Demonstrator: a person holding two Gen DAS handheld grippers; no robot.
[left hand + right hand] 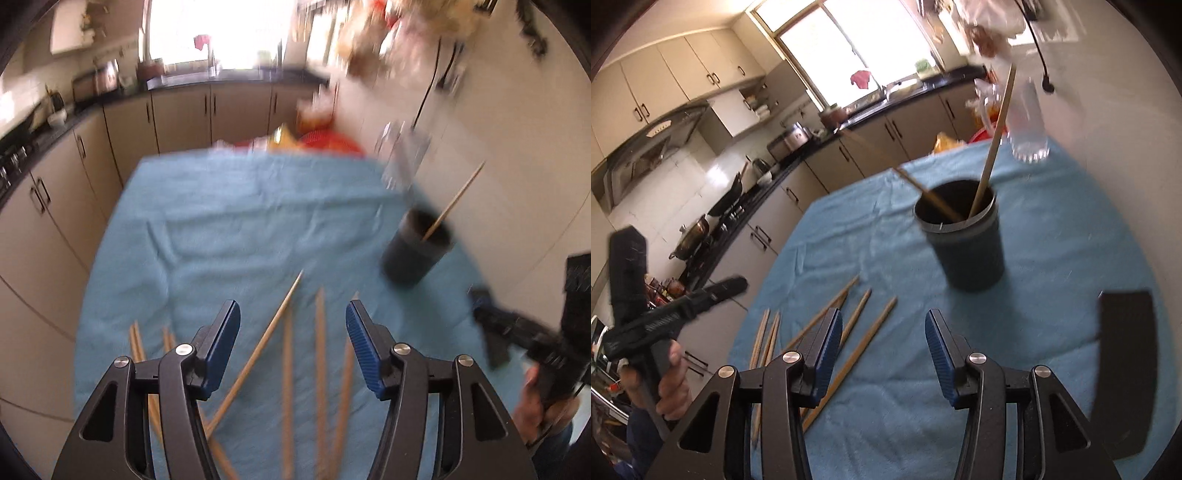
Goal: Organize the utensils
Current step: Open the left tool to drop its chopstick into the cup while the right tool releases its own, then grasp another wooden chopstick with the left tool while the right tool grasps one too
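Several wooden chopsticks [286, 354] lie scattered on the blue cloth [240, 221]. My left gripper [293, 314] hovers over them, open, its blue pads touching none. A dark cup [964, 243] stands on the cloth with two chopsticks [991, 147] leaning in it. In the left wrist view the cup [417, 251] is at the right. My right gripper [883, 321] is open in front of the cup with nothing in it, and the loose chopsticks [857, 325] lie to its left. Each gripper shows in the other's view, blurred: the right gripper [484, 306], the left gripper [731, 286].
A clear glass [1030, 140] stands behind the cup near the wall. A flat black object [1123, 373] lies on the cloth at the right. Kitchen cabinets [184, 114] and a counter run along the left and far side. Red and yellow items [321, 142] sit past the table's far edge.
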